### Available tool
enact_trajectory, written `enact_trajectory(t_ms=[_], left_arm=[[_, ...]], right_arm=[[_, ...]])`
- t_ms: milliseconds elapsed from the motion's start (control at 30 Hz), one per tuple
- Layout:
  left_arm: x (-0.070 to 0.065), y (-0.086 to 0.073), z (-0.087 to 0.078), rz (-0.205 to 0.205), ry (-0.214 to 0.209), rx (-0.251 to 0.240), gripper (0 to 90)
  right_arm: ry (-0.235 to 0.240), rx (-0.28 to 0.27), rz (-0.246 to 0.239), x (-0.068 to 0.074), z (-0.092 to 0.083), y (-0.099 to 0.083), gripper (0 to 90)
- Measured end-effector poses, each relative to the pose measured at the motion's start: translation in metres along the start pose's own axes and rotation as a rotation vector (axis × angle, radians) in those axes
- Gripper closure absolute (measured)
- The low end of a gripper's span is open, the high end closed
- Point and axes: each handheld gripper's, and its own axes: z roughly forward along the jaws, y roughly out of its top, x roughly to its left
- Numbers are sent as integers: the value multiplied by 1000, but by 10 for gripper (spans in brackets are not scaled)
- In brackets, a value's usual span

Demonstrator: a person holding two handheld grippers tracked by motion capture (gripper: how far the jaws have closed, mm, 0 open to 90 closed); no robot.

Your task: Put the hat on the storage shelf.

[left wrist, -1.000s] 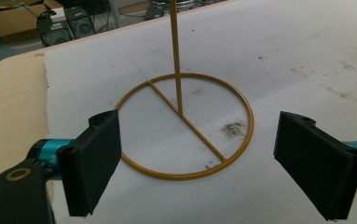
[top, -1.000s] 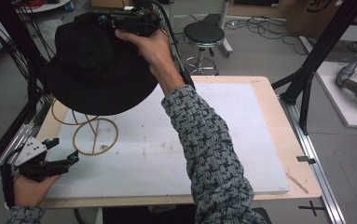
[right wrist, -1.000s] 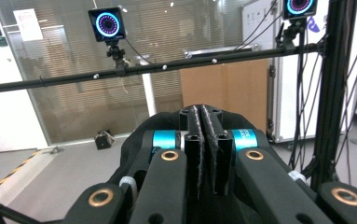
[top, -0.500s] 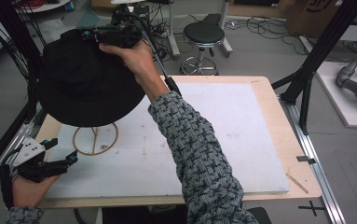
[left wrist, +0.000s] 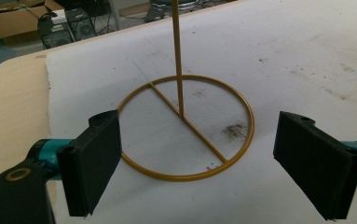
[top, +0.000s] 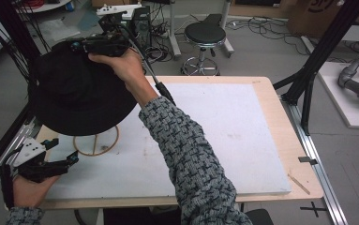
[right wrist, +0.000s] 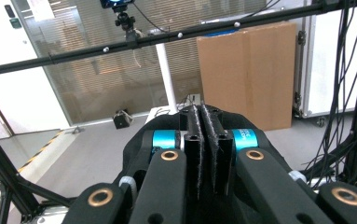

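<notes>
The right gripper (top: 103,45), its jaws pressed together on the far edge of a black hat (top: 76,96), holds the hat in the air directly above the gold wire stand (top: 95,140), hiding the stand's upright rod in the high view. The left gripper (top: 60,161), jaws set wide apart and empty, rests on the white mat (top: 224,136) just on the near side of the stand's ring base, facing it.

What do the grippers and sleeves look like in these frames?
Both grippers are black, each topped by a pale three-cornered plate. The left gripper has flat black pad fingers on teal cylinders, with brass-ringed pivots. The right gripper matches, and trails a black cable. Sleeves are grey-and-black woven knit.
</notes>
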Motion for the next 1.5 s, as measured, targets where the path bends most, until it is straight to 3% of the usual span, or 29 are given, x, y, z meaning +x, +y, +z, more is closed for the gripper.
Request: enact_trajectory(t_ms=[833, 1033, 1500], left_arm=[[2, -4, -2, -6, 8, 4, 155], [2, -3, -1, -4, 6, 8, 155], [2, -7, -1, 0, 11, 26, 161]], right_arm=[[-3, 62, 21, -4, 25, -25, 863], [-13, 27, 32, -5, 21, -23, 779], [-54, 38, 30, -9, -1, -20, 698]])
